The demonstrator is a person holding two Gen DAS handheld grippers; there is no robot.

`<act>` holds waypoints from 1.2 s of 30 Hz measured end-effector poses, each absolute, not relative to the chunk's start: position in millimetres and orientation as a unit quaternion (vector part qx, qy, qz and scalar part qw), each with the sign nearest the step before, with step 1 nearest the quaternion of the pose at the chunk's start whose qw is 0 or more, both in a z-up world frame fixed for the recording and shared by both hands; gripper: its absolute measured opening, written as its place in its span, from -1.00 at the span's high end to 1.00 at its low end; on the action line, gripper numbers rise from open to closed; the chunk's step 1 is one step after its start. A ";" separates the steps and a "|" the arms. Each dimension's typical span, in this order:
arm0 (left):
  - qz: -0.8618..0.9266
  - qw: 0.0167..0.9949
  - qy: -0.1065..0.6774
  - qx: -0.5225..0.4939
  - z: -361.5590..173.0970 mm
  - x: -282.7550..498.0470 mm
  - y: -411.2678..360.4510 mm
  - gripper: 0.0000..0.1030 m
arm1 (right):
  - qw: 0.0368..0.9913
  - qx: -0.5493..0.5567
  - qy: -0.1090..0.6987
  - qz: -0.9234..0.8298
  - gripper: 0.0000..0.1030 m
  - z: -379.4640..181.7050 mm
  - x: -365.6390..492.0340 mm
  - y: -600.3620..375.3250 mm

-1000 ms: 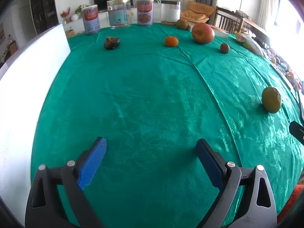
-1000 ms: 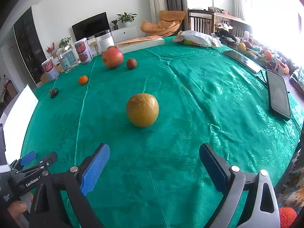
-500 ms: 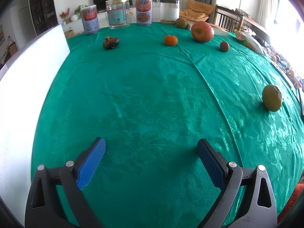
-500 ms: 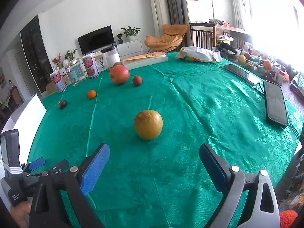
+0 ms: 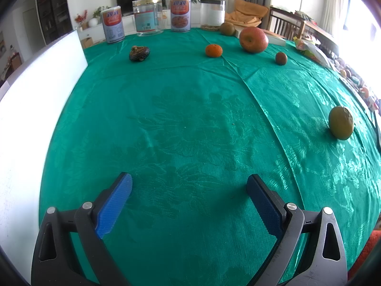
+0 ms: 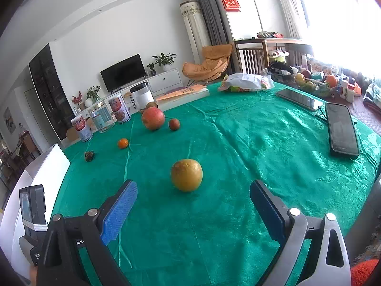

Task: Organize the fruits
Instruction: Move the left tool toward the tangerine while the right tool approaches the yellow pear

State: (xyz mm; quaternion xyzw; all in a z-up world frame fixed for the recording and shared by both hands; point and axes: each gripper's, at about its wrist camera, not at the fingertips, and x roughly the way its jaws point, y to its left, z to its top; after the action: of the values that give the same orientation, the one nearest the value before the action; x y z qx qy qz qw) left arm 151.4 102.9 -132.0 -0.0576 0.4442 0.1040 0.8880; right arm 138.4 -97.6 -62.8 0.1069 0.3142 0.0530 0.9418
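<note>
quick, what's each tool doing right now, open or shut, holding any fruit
Left tool: open, holding nothing, over bare green cloth.
Right tool: open, holding nothing, with the yellow orange just ahead of it, untouched.

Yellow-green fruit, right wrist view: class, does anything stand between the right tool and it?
Nothing visible does. The yellow-green fruit sits alone on the green tablecloth, straight ahead of the open right tool, with only bare cloth between them.

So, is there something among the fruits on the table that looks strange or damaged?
Yes. The dark lump left of the small orange looks shrivelled and brownish, unlike the smooth apple. What it is cannot be told.
</note>
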 end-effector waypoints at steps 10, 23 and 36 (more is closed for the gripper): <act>0.104 0.888 0.444 -0.058 -131.9 151.3 102.8 -0.90 | 0.939 0.099 0.322 0.074 -0.85 -54.4 140.1 -99.6; 0.092 0.884 0.454 -0.056 -132.1 155.4 101.3 -0.93 | 0.929 0.095 0.354 0.046 -0.85 -61.8 141.1 -153.9; 0.051 0.895 0.428 -0.117 -97.4 317.8 103.5 -0.91 | 0.926 0.124 0.351 0.059 -0.86 -63.8 144.3 -163.5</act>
State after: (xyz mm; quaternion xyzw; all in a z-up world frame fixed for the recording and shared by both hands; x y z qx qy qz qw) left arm 317.8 103.5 -97.4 -0.1167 0.4283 0.0507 0.8946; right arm 144.3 -163.5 -63.8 0.1237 0.3508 0.0593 0.9263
